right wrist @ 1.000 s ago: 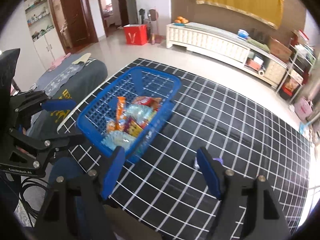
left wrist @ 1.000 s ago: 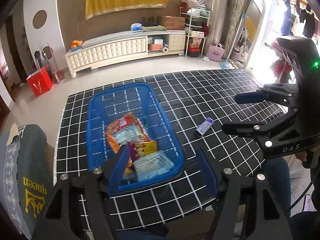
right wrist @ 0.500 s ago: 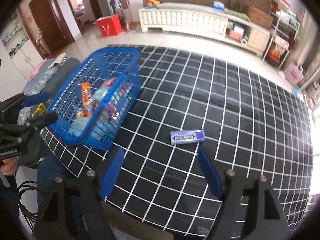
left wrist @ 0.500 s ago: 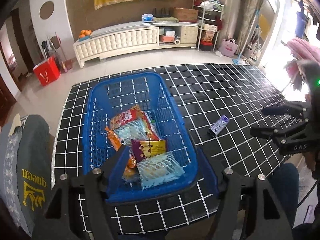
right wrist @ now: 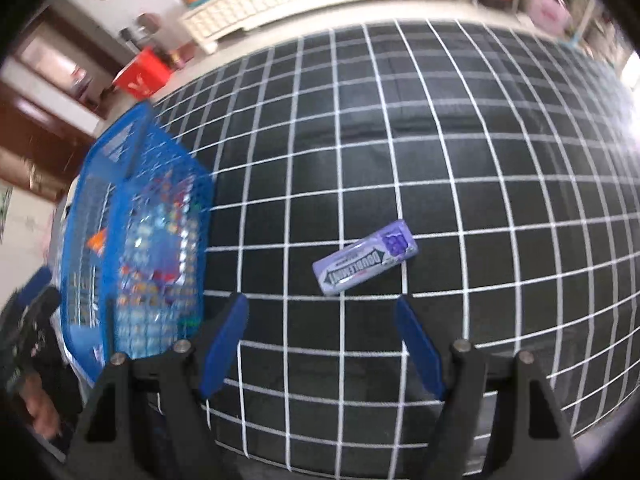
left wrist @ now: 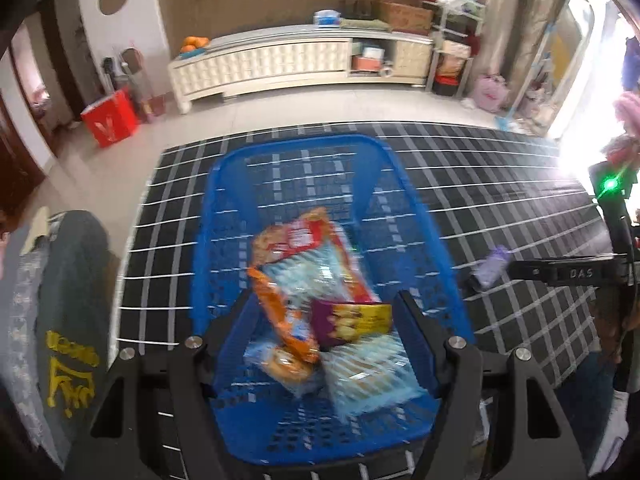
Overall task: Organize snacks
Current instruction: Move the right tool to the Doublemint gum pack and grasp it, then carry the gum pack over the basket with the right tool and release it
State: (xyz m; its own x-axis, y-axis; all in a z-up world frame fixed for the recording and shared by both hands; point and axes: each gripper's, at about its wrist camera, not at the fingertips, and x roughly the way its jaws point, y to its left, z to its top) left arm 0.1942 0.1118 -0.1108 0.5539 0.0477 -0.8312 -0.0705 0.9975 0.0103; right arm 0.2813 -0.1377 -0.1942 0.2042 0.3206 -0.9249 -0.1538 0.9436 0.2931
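Hovering wide open and empty, right gripper (right wrist: 322, 334) just short of purple gum pack (right wrist: 365, 262) lying on gridded mat (right wrist: 480, 160); left gripper (left wrist: 320, 330), likewise spread and empty, over blue basket (left wrist: 224, 248) of snacks (left wrist: 320, 300).

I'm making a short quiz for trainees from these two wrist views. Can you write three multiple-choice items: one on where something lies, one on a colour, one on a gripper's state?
1. Where does the purple gum pack lie?
A. in the basket
B. on the grid cloth, outside the basket
C. between shut fingers

2. What colour is the basket?
A. blue
B. red
C. white

3. How is the right gripper?
A. shut on the pack
B. shut on nothing
C. open, short of the pack

Answers: 1 B, the pack rests on the black grid cloth, apart from the basket. 2 A, its mesh walls are blue. 3 C, the fingers stand wide apart with the pack beyond their tips.
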